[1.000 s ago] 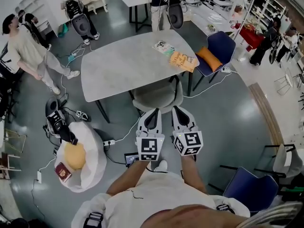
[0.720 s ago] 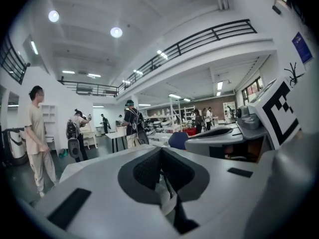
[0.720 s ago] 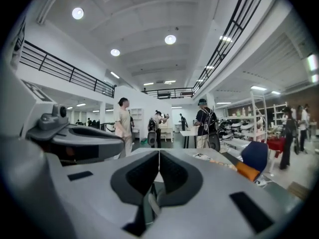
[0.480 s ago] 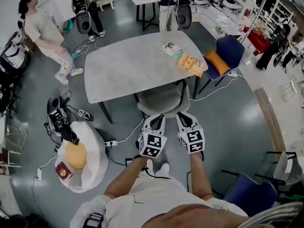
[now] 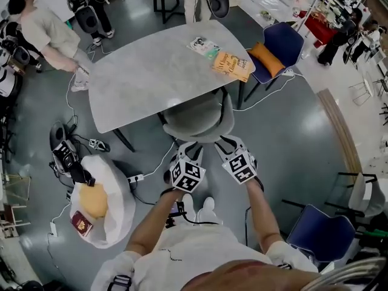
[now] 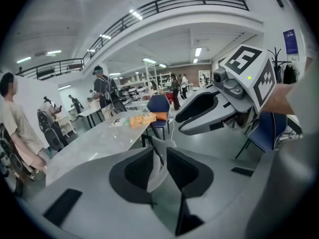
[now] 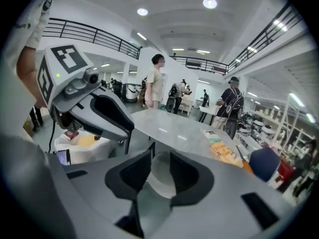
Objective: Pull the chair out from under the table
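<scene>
Chair (image 5: 197, 121): grey, upholstered, sitting tucked in at the near edge of the table (image 5: 145, 71). Its seat is lying mostly under the top and its curved backrest is standing clear of the edge, facing the person.

Left gripper (image 5: 187, 151) and right gripper (image 5: 225, 143) are hanging side by side just short of the backrest, both pointing down and forward at it.

- **Left claw:** the jaws have just been opening and are now standing a narrow way apart. The backrest rim is showing through the gap, but the pads are not pressing on it.
- **Right claw:** the same, with the jaws just opened to a narrow gap, grey backrest visible beyond it, and nothing clamped.

Step in hand, as I judge it: lining up on the backrest rim before gripping. The pull is not yet begun.

What could go wrong from here:

- The gaps are looking narrow against a padded rim. If the jaws are not opening further, the tips could butt against the backrest and push the chair deeper under the table.
- The rim is rounded and soft, so a shallow bite could slip off once the pull is starting.
- With two grips close together near the middle, an uneven pull could slew the chair and catch a leg on the table's frame.
- A cable (image 5: 154, 167) is lying on the floor just behind the chair on the left, and the person's feet (image 5: 200, 210) are standing right behind it. Either could be blocking the legs on the way back.
</scene>
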A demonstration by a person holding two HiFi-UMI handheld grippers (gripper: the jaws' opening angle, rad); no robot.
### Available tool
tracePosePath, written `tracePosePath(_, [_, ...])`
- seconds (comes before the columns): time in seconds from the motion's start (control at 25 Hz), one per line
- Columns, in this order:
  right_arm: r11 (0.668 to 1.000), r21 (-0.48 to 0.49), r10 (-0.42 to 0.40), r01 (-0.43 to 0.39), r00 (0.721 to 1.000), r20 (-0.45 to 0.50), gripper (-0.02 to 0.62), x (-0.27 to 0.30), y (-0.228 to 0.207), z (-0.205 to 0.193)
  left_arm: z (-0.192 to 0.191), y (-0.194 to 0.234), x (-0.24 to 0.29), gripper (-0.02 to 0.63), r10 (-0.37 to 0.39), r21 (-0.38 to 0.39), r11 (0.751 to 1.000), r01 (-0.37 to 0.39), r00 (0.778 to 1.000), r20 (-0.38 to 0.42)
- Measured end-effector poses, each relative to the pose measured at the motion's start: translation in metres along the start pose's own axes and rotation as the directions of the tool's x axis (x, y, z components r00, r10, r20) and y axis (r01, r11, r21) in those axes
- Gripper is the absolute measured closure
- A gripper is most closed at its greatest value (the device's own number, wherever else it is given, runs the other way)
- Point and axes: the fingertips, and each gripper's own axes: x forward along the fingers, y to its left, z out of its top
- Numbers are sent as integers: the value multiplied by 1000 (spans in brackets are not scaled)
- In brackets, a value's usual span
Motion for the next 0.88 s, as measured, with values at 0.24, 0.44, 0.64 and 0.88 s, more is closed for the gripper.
tracePosePath(0.24, [995,-87,42,-48,997,-64,409,24,-4,-26,-22,-1,30,492,-32,50,998,35,997,-66])
tracePosePath(0.44, [983,-128,108,-128,982,-154,348,43,-5,-59,-43,-11,51,448,-80,103,990,95,987,-139])
tracePosePath(0.64, [936,-284,130,-209,953,-272,320,60,-3,-88,-60,-18,69,399,-101,166,977,138,972,-213])
tracePosePath(0.88, [831,-478,86,-283,916,-392,295,81,-16,-120,-76,-19,97,357,-87,250,956,156,960,-266])
